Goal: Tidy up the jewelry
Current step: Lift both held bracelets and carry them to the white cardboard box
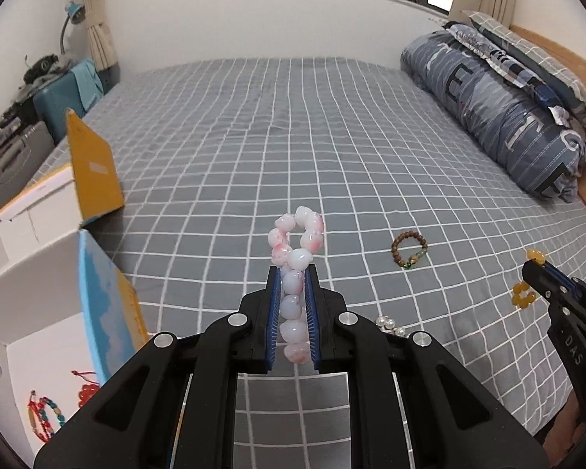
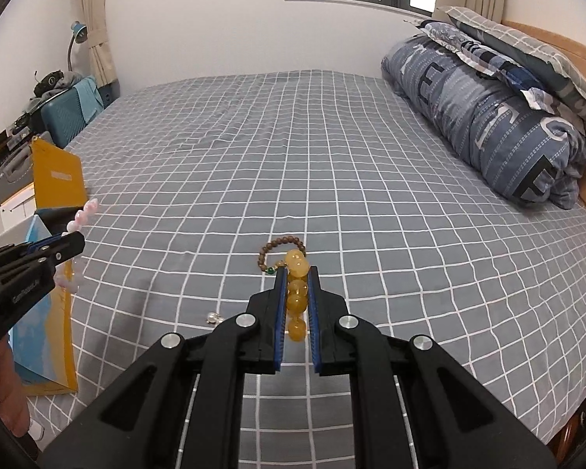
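My left gripper [image 1: 293, 273] is shut on a pink-and-white bead bracelet [image 1: 297, 242], held above the grey checked bed [image 1: 332, 136]; its loop sticks up past the fingertips. My right gripper [image 2: 297, 273] is shut on a yellow amber bead bracelet [image 2: 296, 265], also lifted off the bed. In the left wrist view the right gripper [image 1: 533, 264] shows at the right edge with yellow beads [image 1: 523, 295] hanging from it. In the right wrist view the left gripper [image 2: 76, 240] shows at the left with the pink beads [image 2: 84, 213]. A brown wooden bead bracelet [image 1: 409, 252] [image 2: 279, 252] lies on the bed.
A white open box [image 1: 23, 312] with yellow-and-blue flaps stands at the left; red and coloured bracelets [image 1: 45, 414] lie inside. Small pearl pieces [image 1: 388, 324] [image 2: 215, 317] lie on the sheet. A rolled quilt [image 1: 500, 117] and pillows are at the right. A person's hand [image 2: 4, 383] holds the left gripper.
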Demonstrator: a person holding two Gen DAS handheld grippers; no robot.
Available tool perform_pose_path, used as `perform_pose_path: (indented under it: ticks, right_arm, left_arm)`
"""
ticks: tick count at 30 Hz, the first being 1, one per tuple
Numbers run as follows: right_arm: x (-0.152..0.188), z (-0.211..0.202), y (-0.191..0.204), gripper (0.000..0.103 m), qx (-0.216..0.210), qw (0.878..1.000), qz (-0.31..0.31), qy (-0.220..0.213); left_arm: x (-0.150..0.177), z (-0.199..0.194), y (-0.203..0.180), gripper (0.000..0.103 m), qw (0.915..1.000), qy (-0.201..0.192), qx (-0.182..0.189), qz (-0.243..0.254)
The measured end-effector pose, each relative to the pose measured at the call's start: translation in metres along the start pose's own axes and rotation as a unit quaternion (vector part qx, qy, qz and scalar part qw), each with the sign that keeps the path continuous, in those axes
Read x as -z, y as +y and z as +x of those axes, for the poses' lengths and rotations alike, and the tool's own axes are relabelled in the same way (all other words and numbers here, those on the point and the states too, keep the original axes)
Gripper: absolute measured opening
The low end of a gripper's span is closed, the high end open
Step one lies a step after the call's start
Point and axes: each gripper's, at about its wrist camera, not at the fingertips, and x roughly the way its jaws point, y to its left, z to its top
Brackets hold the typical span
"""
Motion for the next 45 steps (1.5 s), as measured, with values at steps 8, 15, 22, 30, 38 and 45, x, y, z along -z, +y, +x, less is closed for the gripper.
perform_pose_path:
  ticks: [8, 15, 22, 30, 38, 45]
  right_arm:
    - [-0.002, -0.005, 0.023, 0.009, -0.006, 1.000, -0.012, -0.005]
    - [-0.010, -0.013, 0.057, 0.009, -0.027, 0.999, -0.022, -0.019]
    - [-0.014, -0.022, 0.108, 0.009, -0.058, 0.997, -0.044, -0.028]
    - [-0.013, -0.044, 0.171, 0.009, -0.098, 0.991, -0.075, -0.044]
    - [-0.002, -0.055, 0.231, 0.009, -0.122, 0.984, -0.117, -0.049]
    - [0.003, -0.064, 0.271, 0.009, -0.155, 0.978, -0.132, -0.047]
  left_arm:
    - [0.002, -0.020, 0.016, 0.012, 0.9999, -0.011, -0.007, -0.005]
    - [0.004, -0.054, 0.041, 0.012, 0.9990, -0.037, -0.020, -0.015]
    - [0.017, -0.082, 0.086, 0.012, 0.9965, -0.050, -0.049, -0.045]
    - [0.033, -0.111, 0.144, 0.012, 0.9897, -0.058, -0.105, -0.078]
    - [0.063, -0.135, 0.200, 0.012, 0.9815, -0.055, -0.145, -0.111]
    - [0.090, -0.146, 0.236, 0.012, 0.9761, -0.044, -0.155, -0.145]
